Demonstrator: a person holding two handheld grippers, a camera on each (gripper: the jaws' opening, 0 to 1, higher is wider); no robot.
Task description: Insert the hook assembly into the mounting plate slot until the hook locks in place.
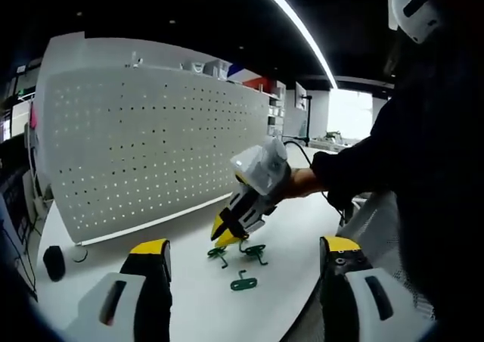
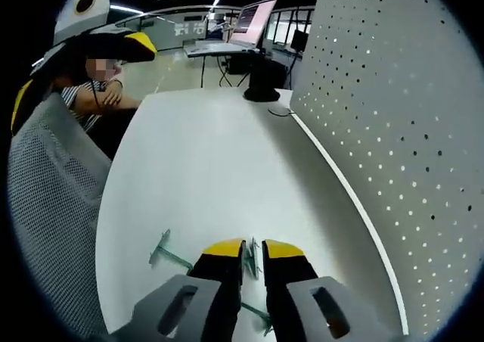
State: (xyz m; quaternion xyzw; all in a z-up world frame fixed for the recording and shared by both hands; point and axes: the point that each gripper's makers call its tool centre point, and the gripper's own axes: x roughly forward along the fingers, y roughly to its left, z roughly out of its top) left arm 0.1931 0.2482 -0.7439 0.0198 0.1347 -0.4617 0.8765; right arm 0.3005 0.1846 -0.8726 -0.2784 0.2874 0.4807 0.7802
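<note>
Three green wire hooks lie on the white worktop [image 1: 189,289], in front of the pegboard. In the left gripper view: hook A [image 1: 218,255] and hook B [image 1: 255,252] lie just beside each other directly under the tip of the right gripper [image 1: 229,231]; hook C [image 1: 243,284] lies flat, near them and apart, on the side closer to this camera.

Right gripper: comes into the left gripper view from the right, held by a person's hand [image 1: 301,181] in a dark sleeve, tilted down with its yellow tips at the hooks. In the right gripper view its own jaws [image 2: 253,253] stand close together with a thin green piece of a hook in the narrow gap between them. Contact between pads and wire is too small to confirm; cannot tell whether the hook is actually clamped. Another green hook [image 2: 171,253] with a flat end lies on the worktop just to the view's left of the jaws.

Left gripper [image 1: 246,253]: jaws wide apart, nothing between them, raised over the near part of the worktop, well back from the hooks.

Mounting plate: white perforated pegboard [image 1: 151,145], standing upright along the far edge of the worktop; in the right gripper view it runs along the view's right side [image 2: 393,130]. No hook is on it.

Surroundings: small black object [image 1: 54,262] on the worktop near the pegboard's end; grey mesh chair back [image 2: 53,206] beside the worktop.
</note>
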